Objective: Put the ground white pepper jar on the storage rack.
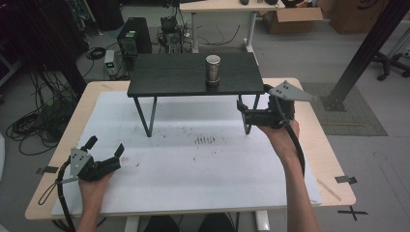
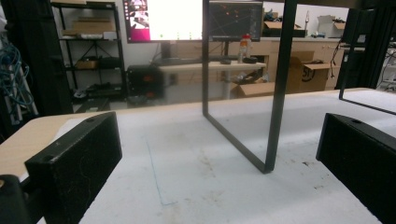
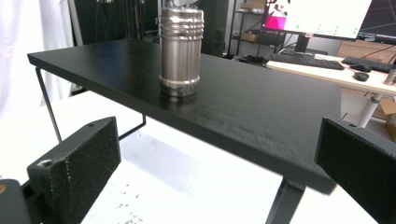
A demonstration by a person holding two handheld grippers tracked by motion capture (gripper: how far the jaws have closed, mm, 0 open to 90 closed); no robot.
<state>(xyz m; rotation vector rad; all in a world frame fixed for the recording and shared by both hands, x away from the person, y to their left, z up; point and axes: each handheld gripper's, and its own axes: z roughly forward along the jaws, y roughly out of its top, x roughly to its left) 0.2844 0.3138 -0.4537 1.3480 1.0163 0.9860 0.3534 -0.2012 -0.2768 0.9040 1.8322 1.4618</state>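
A ribbed steel cylinder (image 1: 212, 70) (image 3: 181, 51) stands upright on a low black shelf (image 1: 179, 77) (image 3: 261, 107) at the far middle of the table. My right gripper (image 1: 253, 98) (image 3: 219, 172) hovers open at the shelf's right front corner. It points at the cylinder from a short distance, with nothing between its jaws. My left gripper (image 1: 105, 145) (image 2: 219, 163) is open and empty, low over the white mat (image 1: 193, 164) at the near left. It faces one thin black shelf leg (image 2: 276, 93).
The shelf stands on thin metal legs (image 1: 145, 116) over the mat, with open space beneath. Dark smudges (image 1: 205, 140) mark the mat's middle. Beyond the table are a desk (image 1: 222, 7), cardboard boxes (image 1: 290, 19), cables on the floor (image 1: 34, 121) and a black post (image 1: 362, 53).
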